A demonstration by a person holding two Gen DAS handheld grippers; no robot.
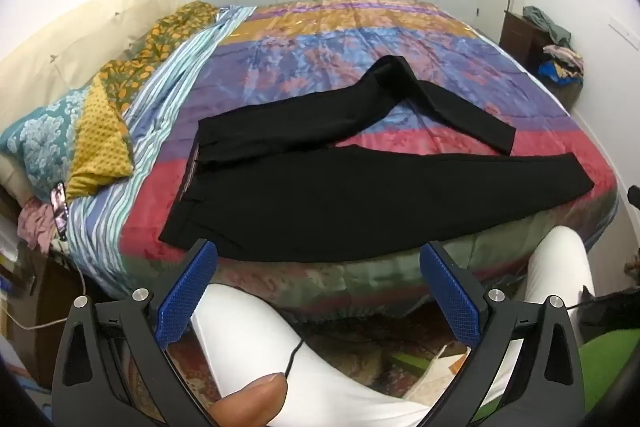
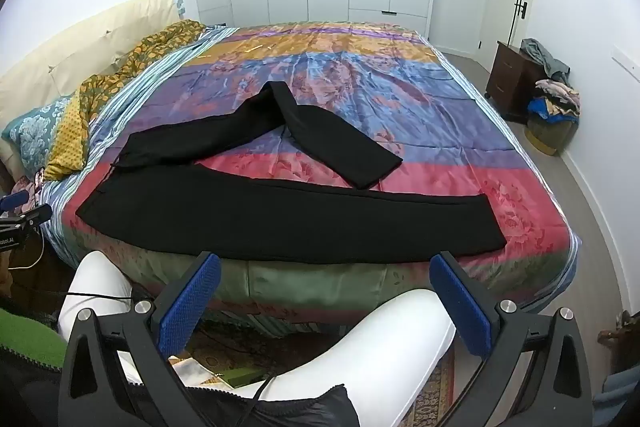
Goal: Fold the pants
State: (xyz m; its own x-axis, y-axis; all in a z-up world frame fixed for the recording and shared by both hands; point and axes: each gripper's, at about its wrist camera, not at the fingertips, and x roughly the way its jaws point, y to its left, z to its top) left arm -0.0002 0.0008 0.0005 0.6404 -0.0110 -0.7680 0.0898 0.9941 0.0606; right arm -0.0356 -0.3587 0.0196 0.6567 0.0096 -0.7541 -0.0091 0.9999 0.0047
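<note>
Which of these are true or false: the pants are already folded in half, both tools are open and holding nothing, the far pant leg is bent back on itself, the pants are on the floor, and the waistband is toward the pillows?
1. The pants are already folded in half. False: they lie spread out, the two legs apart.
2. The left tool and the right tool are open and hold nothing. True.
3. The far leg is bent back on itself. True.
4. The pants are on the floor. False: they lie on the bedspread, near the bed's front edge.
5. The waistband is toward the pillows. True.
</note>
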